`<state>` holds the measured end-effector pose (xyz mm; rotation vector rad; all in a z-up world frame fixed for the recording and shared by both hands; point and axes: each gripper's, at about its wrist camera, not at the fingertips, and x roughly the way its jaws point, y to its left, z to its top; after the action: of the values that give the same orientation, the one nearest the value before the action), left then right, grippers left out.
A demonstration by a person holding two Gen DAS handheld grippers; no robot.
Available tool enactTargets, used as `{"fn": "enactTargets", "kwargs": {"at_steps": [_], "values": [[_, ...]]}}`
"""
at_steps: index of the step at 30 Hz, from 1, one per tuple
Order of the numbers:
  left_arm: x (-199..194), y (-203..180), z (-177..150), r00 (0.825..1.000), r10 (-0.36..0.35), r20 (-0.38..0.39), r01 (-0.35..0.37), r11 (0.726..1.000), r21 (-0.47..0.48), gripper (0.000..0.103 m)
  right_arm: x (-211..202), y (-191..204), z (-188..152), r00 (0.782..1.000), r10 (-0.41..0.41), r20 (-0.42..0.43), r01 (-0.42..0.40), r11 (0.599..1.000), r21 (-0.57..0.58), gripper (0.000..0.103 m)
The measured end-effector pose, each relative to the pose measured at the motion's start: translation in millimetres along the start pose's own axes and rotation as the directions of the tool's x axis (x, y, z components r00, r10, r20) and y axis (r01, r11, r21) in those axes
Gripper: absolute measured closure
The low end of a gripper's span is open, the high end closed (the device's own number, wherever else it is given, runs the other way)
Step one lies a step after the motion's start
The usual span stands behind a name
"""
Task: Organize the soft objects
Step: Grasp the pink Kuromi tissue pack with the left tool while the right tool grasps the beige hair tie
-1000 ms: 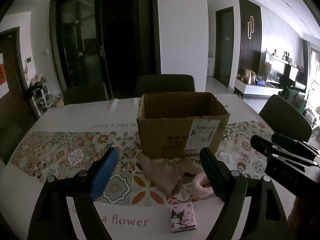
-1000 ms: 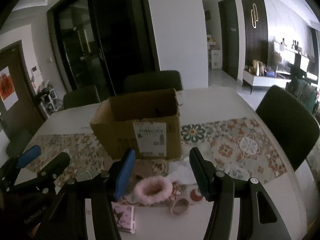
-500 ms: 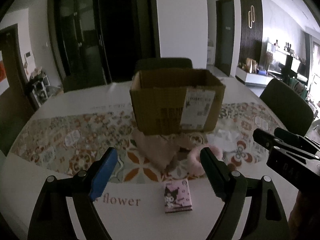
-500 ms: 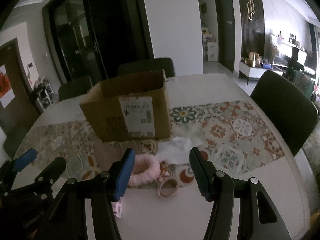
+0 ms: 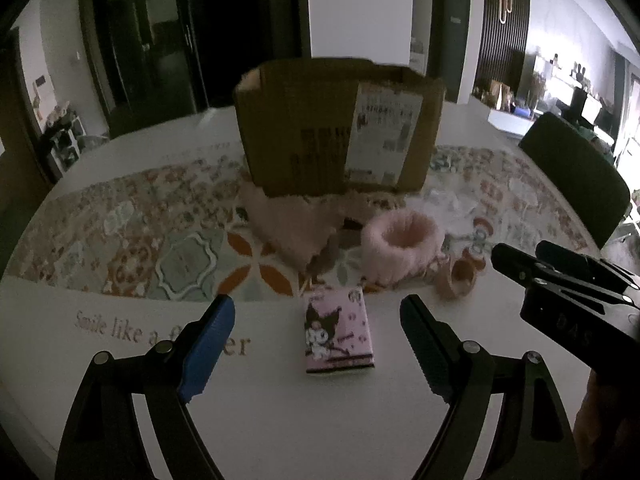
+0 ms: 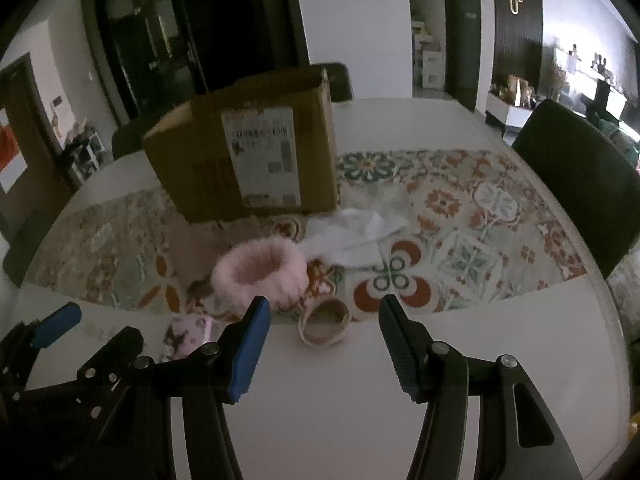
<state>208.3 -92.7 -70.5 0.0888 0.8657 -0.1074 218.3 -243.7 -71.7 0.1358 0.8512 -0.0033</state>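
Cardboard dominates the far middle of the scene: a brown open-topped cardboard box [image 5: 340,128] with a white shipping label stands on the patterned floral table runner [image 5: 120,232] that crosses the white round table [image 6: 340,420]. Just in front of the box lies a crumpled pale pink cloth [image 5: 288,224], its far edge tucked against the box's base. To its right sits a fluffy pink ring-shaped scrunchie [image 6: 260,274], and right of that, touching or nearly touching it, a crumpled white tissue-like cloth [image 6: 352,236]. Nearer, at the runner's edge, a small beige ring band [image 6: 325,322] rests just beside the scrunchie. On the bare white tabletop, a small pink packet printed with a cartoon character [image 5: 339,332] lies flat, directly between the fingers of the left gripper [image 5: 316,344], which hovers spread wide with nothing in its grasp. Over on the right, the right gripper [image 6: 324,344] hangs just as wide apart, gripping nothing, its fingers framing the beige band from the near side. A dark chair [image 6: 576,184] stands at the table's right edge.
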Motion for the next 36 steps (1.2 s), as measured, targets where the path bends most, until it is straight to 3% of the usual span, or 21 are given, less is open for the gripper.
{"fn": "enactTargets", "kwargs": {"at_steps": [18, 29, 36], "values": [[47.4, -7.3, -23.6, 0.988, -0.042, -0.148, 0.041, 0.999, -0.012, 0.018, 51.7, -2.0, -15.6, 0.990, 0.026, -0.140, -0.028, 1.000, -0.011, 0.045], [65.2, -7.8, -26.9, 0.984, -0.051, -0.169, 0.047, 0.999, -0.026, 0.019, 77.0, -1.0, -20.4, 0.981, 0.028, -0.193, -0.028, 1.000, 0.000, 0.045], [76.7, -8.5, -29.3, 0.979, -0.057, -0.194, 0.052, 0.998, -0.031, 0.035, 86.0, 0.5, -20.0, 0.981, 0.008, -0.196, -0.011, 1.000, -0.012, 0.050]]}}
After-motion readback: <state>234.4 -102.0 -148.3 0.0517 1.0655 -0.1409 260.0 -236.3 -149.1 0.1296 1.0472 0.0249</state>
